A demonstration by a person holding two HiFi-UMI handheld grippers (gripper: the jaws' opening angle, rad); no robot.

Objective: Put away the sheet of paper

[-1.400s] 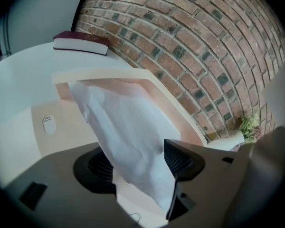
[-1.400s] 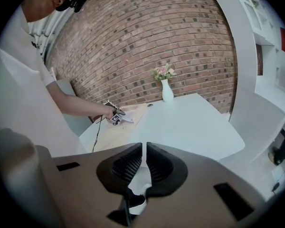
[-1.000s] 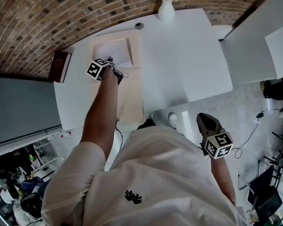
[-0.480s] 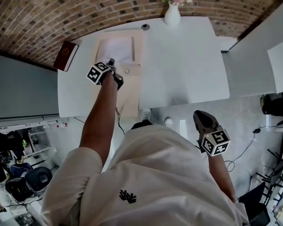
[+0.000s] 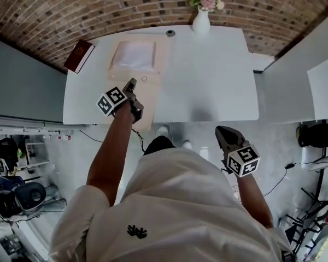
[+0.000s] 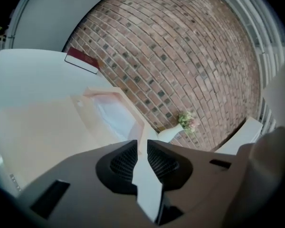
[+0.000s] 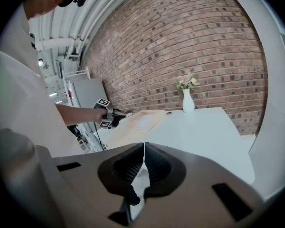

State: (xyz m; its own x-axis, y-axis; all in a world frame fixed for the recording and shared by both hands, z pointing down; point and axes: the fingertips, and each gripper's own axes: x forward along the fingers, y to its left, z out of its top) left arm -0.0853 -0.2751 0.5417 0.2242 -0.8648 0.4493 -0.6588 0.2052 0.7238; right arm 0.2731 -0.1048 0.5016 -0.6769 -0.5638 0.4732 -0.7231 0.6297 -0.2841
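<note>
Head view: the sheet of paper (image 5: 135,55) lay in the far half of an open beige folder (image 5: 156,98) on the white bench (image 5: 213,75). The folder's flat near half ran toward the person and seemed to overhang the front edge a little.

- The left gripper (image 5: 132,83) hung above that near half, pointing toward the brick wall.
- In the left gripper view its fingers (image 6: 123,163) had just been closing. They stood nearly together with a narrow gap, and nothing showed between them.
- The right gripper (image 5: 221,131) was off the bench at the person's right side. Its fingers (image 7: 156,167) were clenched on nothing.
- A red book (image 5: 79,55) sat at the far left corner and a vase (image 5: 201,22) of flowers at the far edge. Both were well apart from the folder.

Judgement: the sheet looked stowed, and the step left was probably folding the near half over it.

To do that well:
- Reopen the left fingers and come in low at the overhanging edge.
- Pinch only the folder board, never the sheet.
- Swing it up and over about the crease in one slow arc, so the paper is not dragged out of square.
- Let go only once the cover rests flat.
- The right gripper could press the far half to stop it sliding toward the vase.
</note>
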